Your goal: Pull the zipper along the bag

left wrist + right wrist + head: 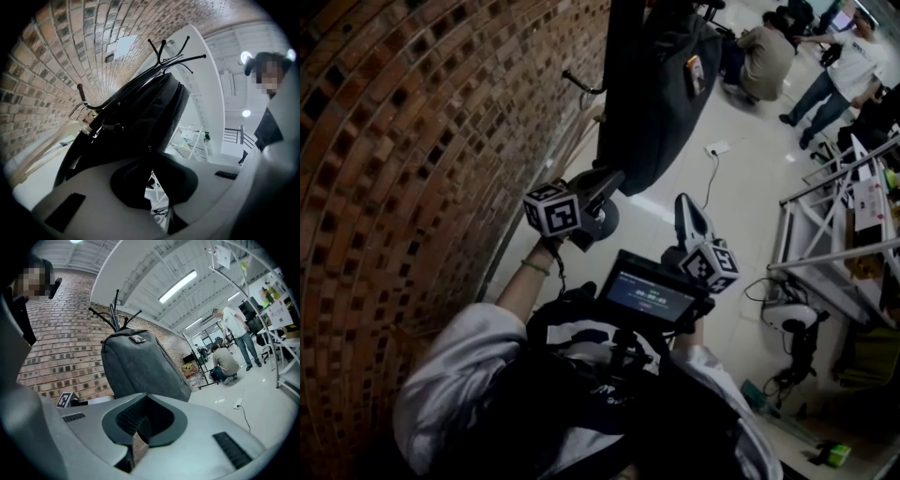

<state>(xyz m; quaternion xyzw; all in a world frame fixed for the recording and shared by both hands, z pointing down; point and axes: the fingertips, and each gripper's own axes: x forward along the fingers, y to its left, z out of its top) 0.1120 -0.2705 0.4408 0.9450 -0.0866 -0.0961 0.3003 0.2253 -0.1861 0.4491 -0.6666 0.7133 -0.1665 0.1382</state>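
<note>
Zipper pull (149, 150) pinched in left tool (150, 168); head view hides it.

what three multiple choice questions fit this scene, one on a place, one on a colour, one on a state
1. Where is the bag?
A. lying on the floor
B. hanging on the coat rack beside the brick wall
C. on a table

2. What colour is the bag?
A. bright yellow
B. dark grey
C. white

3. How is the right hand-held gripper?
A. clamped on the bag
B. jaws wide apart
C. jaws together with nothing between them

Answers:
1 B, the bag's top hangs from the rack's hooks, right next to the bricks.
2 B, the right gripper view shows dark grey fabric.
3 C, its pads meet with nothing between them, and the bag hangs beyond them.
</note>
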